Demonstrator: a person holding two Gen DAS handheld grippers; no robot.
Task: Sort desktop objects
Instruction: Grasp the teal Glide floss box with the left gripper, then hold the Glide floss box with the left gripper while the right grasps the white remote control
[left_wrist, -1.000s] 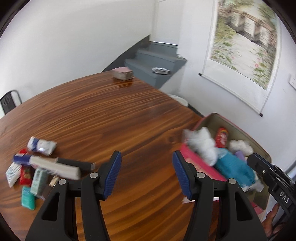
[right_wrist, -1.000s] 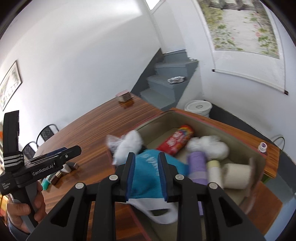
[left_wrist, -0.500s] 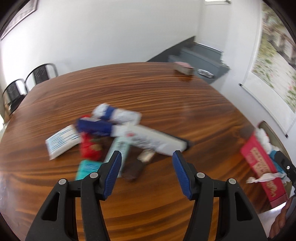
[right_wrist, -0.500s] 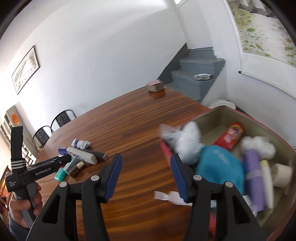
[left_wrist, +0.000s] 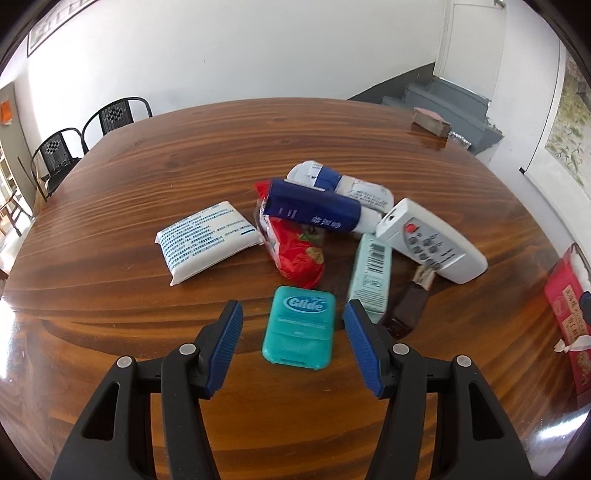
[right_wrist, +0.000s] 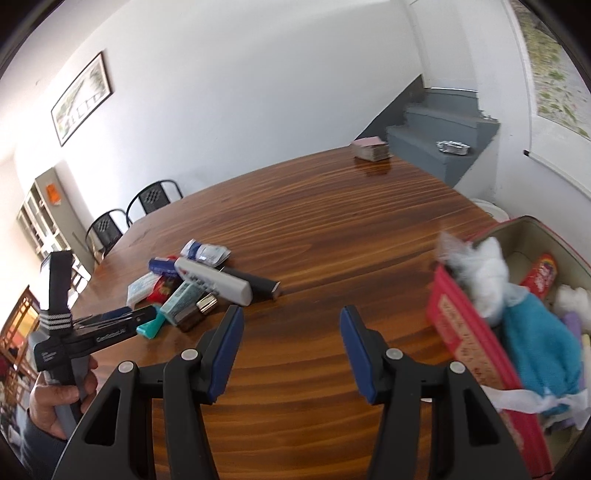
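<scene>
A: How does the left tool (left_wrist: 292, 319) stand?

B: Spread wide, pinching nothing; the flat teal plastic floss case (left_wrist: 300, 327) lies on the wooden bench (left_wrist: 110, 280) between its blue pads. Just beyond sit a red snack packet (left_wrist: 297, 256), a pale green box (left_wrist: 371, 277) and a white remote (left_wrist: 430, 240).

A: The right tool (right_wrist: 291, 321)?

B: Also spread and empty, above bare bench. The red box (right_wrist: 476, 343) of sorted things lies to its right.

Red box (left_wrist: 567, 317) runs off the frame's right edge; blue tube (left_wrist: 314, 211) half-covers the red snack packet (left_wrist: 295, 254); remote (left_wrist: 430, 240) hides the brown bottle's (left_wrist: 408, 308) top.
</scene>
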